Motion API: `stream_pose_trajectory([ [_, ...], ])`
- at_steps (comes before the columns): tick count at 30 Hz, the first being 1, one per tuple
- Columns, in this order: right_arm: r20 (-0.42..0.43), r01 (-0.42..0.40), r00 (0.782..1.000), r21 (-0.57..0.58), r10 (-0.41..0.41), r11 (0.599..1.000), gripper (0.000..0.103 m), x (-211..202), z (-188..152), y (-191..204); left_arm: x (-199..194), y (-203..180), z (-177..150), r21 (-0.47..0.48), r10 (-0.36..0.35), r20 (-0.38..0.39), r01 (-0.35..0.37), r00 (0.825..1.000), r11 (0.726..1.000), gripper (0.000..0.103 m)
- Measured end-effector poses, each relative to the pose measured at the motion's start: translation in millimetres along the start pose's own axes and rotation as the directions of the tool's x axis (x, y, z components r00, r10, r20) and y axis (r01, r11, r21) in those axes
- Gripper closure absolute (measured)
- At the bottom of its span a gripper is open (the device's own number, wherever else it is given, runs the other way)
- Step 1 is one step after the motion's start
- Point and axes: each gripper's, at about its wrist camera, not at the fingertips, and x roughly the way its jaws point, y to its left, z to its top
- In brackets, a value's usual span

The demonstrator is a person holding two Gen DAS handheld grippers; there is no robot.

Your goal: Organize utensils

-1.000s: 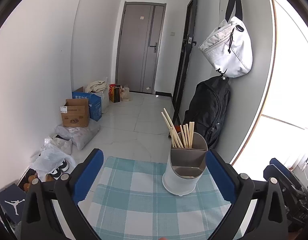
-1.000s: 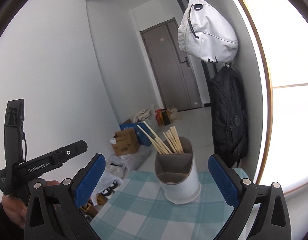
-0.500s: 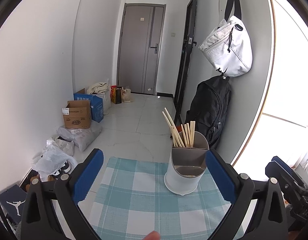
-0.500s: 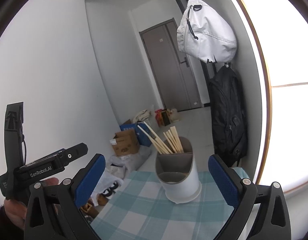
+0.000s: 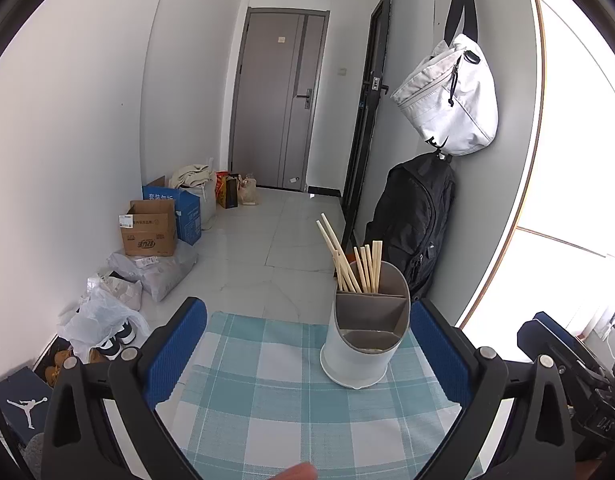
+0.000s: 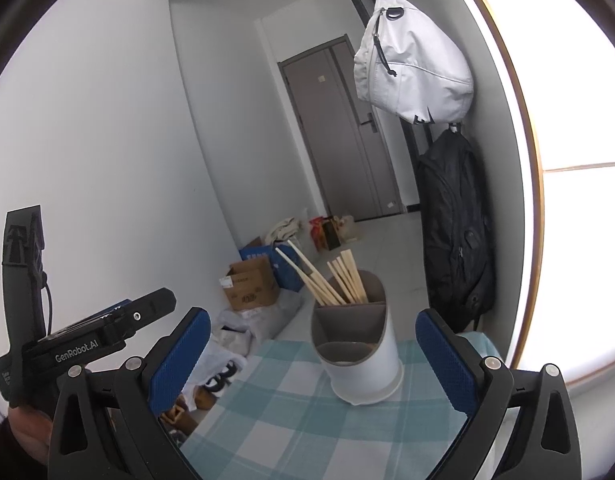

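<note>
Both claws, the left gripper (image 5: 307,354) and right gripper (image 6: 313,354), gape empty low in frame, flanking the holder (image 5: 365,332) of chopsticks (image 5: 353,262) on the checked cloth (image 5: 275,400).

Bright daylight from blown-out window (image 6: 579,160) on right; sharp, fisheye-warped edges.

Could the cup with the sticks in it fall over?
Maybe. The chopsticks all stand in the back compartment of the utensil holder, and two lean far out to the left, so a bump from an open gripper could tip it. The holder also sits near the far edge of the checked cloth, with floor beyond. Both the left gripper and right gripper are empty.
</note>
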Motion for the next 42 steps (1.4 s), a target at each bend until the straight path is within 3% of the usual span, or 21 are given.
stream_pose_trajectory([
  [42,-0.013,0.003,1.0,0.005,-0.003,1.0,0.0,3.3,-2.3,0.6,7.6,0.7,-4.3,-0.013,0.005,-0.023,-0.005,1.0,1.0,0.004],
])
